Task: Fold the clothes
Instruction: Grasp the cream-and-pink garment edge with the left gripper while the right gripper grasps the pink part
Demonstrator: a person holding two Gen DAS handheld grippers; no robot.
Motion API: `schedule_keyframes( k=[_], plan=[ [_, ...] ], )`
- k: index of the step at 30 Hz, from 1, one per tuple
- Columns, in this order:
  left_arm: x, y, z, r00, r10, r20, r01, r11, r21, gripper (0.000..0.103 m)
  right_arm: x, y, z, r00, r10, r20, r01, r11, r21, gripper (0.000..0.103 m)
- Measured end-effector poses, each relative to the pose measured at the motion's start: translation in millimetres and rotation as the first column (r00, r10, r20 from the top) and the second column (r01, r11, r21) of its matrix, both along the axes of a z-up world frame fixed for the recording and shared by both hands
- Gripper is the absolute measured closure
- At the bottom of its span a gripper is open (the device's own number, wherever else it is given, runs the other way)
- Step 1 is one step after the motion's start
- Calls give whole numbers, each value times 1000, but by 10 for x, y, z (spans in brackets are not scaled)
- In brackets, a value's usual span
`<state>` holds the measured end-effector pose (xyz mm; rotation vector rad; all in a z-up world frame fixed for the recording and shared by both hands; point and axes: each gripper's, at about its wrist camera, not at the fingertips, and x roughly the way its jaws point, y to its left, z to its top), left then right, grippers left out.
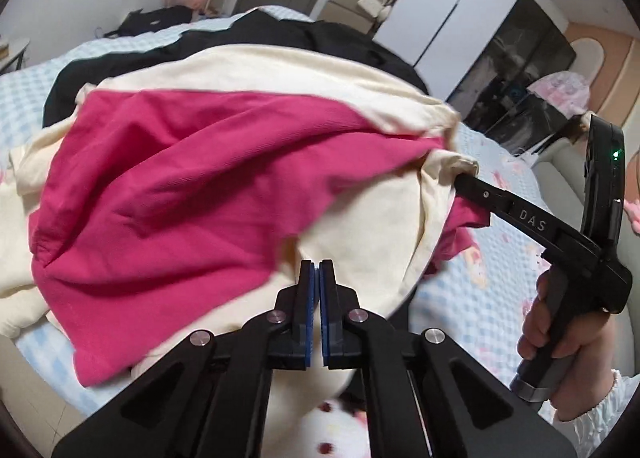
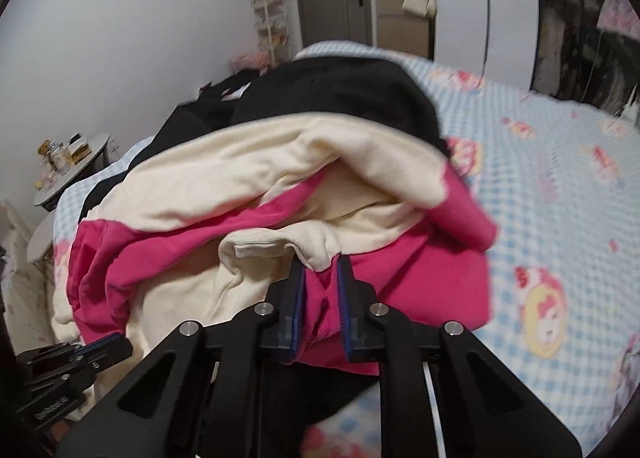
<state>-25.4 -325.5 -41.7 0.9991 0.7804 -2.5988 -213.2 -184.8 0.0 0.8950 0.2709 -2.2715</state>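
A cream and pink garment lies bunched on the bed and is partly lifted. In the left wrist view my left gripper is shut, its blue pads pressed together over the garment's cream edge with a thin layer of cloth in the pinch. My right gripper reaches in from the right and bites a gathered cream and pink corner. The right wrist view shows the right gripper shut on pink fabric of the garment, cream cloth draped over its fingertips. The left gripper shows at the lower left beside the cream cloth.
A black garment lies behind on the bed, whose sheet is blue checked with cartoon prints. A person's hand holds the right gripper's handle. A small round table with bottles stands to the left of the bed. A white wardrobe is beyond.
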Motion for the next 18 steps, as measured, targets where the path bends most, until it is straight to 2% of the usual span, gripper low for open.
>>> schedule_keyframes(
  k=[2, 4, 6, 7, 8, 9, 11, 13, 15, 16, 17, 18],
  plan=[
    [-53, 136, 75, 999, -43, -14, 43, 999, -15, 100, 90, 20, 116, 998, -26, -49, 25, 1000, -16, 90],
    [-110, 272, 145, 996, -90, -29, 89, 996, -23, 96, 134, 261, 265, 994, -74, -83, 69, 996, -62, 91],
    [-231, 391, 188, 990, -134, -38, 133, 991, -29, 82, 183, 537, 422, 987, -118, -112, 106, 988, -109, 91],
    [-299, 449, 207, 987, -156, -42, 155, 987, -32, 54, 194, 682, 476, 985, -130, -110, 116, 985, -126, 91],
    [-366, 524, 233, 983, -175, -50, 174, 984, -40, 40, 209, 774, 490, 988, -125, -94, 112, 985, -131, 91],
    [-433, 611, 264, 979, -194, -61, 191, 980, -50, 30, 224, 860, 501, 990, -117, -78, 106, 985, -134, 91],
    [-615, 760, 306, 974, -221, -51, 217, 973, -76, 30, 310, 980, 463, 991, -110, -71, 101, 987, -124, 91],
    [-803, 925, 338, 966, -257, -7, 255, 961, -110, 22, 421, 1075, 456, 989, -121, -87, 109, 985, -131, 91],
    [-913, 1083, 322, 958, -285, 44, 288, 943, -167, 23, 463, 1117, 442, 985, -140, -98, 126, 983, -132, 91],
    [-959, 1161, 309, 953, -296, 70, 304, 932, -197, 27, 480, 1130, 436, 985, -145, -93, 131, 982, -138, 91],
    [-980, 1238, 299, 948, -305, 86, 317, 921, -225, 51, 496, 1167, 425, 985, -148, -88, 134, 980, -145, 91],
    [-978, 1296, 285, 946, -310, 98, 325, 916, -236, 63, 528, 1238, 414, 985, -151, -84, 137, 979, -152, 92]
  ],
)
